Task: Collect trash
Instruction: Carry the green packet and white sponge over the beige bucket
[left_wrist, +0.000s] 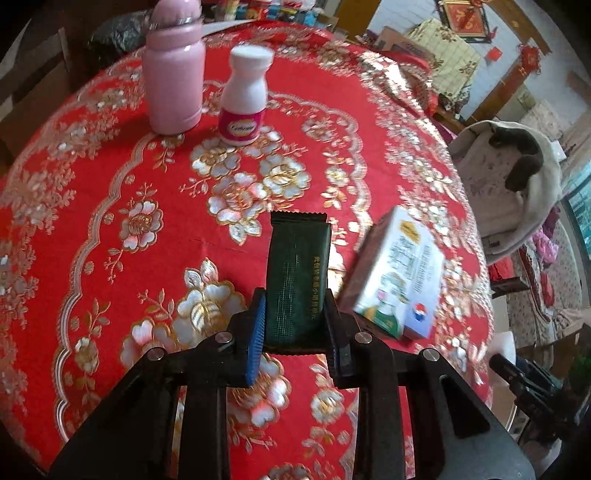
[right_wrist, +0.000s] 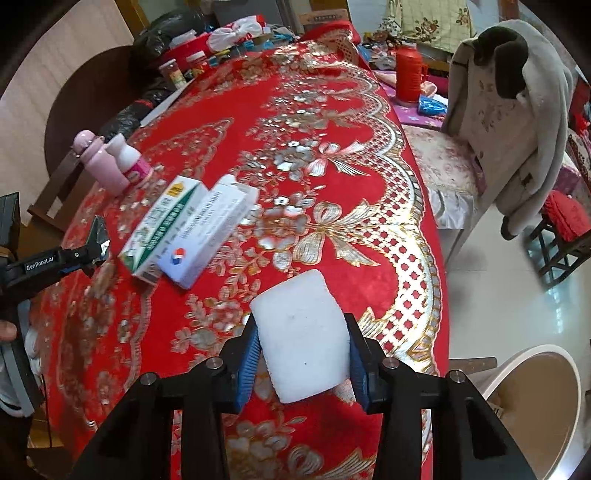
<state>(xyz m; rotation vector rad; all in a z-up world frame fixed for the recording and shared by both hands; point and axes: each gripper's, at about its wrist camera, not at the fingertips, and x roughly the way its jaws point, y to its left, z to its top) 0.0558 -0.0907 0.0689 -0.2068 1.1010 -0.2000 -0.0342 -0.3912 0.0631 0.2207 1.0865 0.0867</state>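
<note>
My left gripper (left_wrist: 295, 314) is shut on a dark green snack wrapper (left_wrist: 297, 273) and holds it above the red tablecloth (left_wrist: 110, 221). My right gripper (right_wrist: 301, 354) is shut on a white foam block (right_wrist: 301, 332) near the table's right edge. A green-and-white carton (right_wrist: 159, 229) and a white box (right_wrist: 207, 236) lie side by side on the cloth; the carton also shows in the left wrist view (left_wrist: 399, 273). The left gripper shows at the left of the right wrist view (right_wrist: 98, 240).
A pink flask (left_wrist: 173, 77) and a white pill bottle (left_wrist: 243, 96) stand at the far side. A white bin (right_wrist: 535, 402) sits on the floor at lower right. A chair with a grey coat (right_wrist: 509, 122) stands beside the table. Clutter lines the far edge.
</note>
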